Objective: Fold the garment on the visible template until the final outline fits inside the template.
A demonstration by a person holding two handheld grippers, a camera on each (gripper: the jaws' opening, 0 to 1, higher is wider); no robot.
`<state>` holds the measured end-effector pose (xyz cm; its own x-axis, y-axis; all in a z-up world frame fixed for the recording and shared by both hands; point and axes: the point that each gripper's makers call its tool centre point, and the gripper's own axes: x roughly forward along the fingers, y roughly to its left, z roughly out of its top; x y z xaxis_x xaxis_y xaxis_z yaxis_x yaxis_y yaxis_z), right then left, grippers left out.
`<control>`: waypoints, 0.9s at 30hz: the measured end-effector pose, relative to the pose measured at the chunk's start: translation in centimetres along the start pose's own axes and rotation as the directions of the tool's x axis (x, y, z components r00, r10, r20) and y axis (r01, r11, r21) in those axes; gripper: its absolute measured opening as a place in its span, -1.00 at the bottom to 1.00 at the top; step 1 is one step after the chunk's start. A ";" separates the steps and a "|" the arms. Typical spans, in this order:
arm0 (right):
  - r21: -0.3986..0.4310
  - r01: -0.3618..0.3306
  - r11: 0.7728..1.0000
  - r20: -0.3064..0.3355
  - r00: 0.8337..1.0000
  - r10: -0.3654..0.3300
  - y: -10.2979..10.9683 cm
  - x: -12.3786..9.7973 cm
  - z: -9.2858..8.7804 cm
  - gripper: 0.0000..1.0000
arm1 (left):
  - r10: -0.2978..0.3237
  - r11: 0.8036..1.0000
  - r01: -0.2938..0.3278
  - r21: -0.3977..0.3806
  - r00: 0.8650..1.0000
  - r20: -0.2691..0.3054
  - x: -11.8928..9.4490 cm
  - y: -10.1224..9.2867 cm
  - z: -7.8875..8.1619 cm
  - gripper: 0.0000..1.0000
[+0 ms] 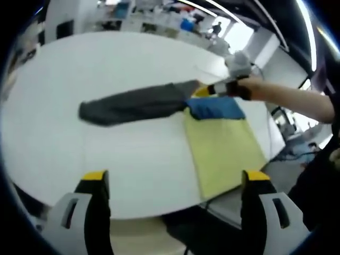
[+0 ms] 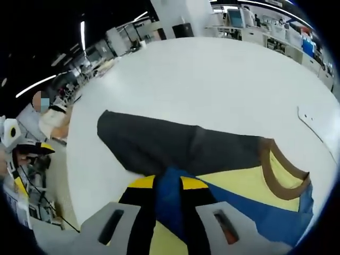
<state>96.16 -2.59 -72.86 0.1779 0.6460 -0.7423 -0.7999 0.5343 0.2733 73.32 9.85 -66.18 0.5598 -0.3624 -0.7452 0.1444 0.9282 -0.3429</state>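
Observation:
The garment lies on the round white table (image 1: 106, 154). Its long dark grey part (image 1: 138, 102) stretches left, a blue part (image 1: 218, 108) sits at its right end, and a pale yellow panel (image 1: 223, 151) runs to the table's edge. I cannot tell whether that panel is cloth or the template. My right gripper (image 1: 208, 90) is at the junction of grey and blue. In the right gripper view, the right gripper (image 2: 167, 183) is shut on a fold of blue cloth (image 2: 169, 199), beyond which lie the grey part (image 2: 175, 143) and a brown collar (image 2: 281, 170). My left gripper (image 1: 175, 178) is open, above the table's near edge.
A person's forearm (image 1: 289, 98) reaches in from the right behind the right gripper. A faint white outline (image 2: 313, 125) marks the table past the collar. Someone stands off the table's left side (image 2: 50, 119). Desks and shelves fill the room behind.

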 end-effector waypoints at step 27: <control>-0.066 -0.016 0.998 0.140 0.990 0.025 1.4 -10.5 -1.7 -0.05 | -0.040 0.995 0.036 0.098 0.998 0.040 -0.9 -4.5 2.8 0.99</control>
<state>92.23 -9.60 -65.71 0.2362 0.7290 -0.6425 -0.8386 0.4869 0.2442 74.44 6.26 -62.40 0.5855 -0.3959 -0.7075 0.2437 0.9182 -0.3122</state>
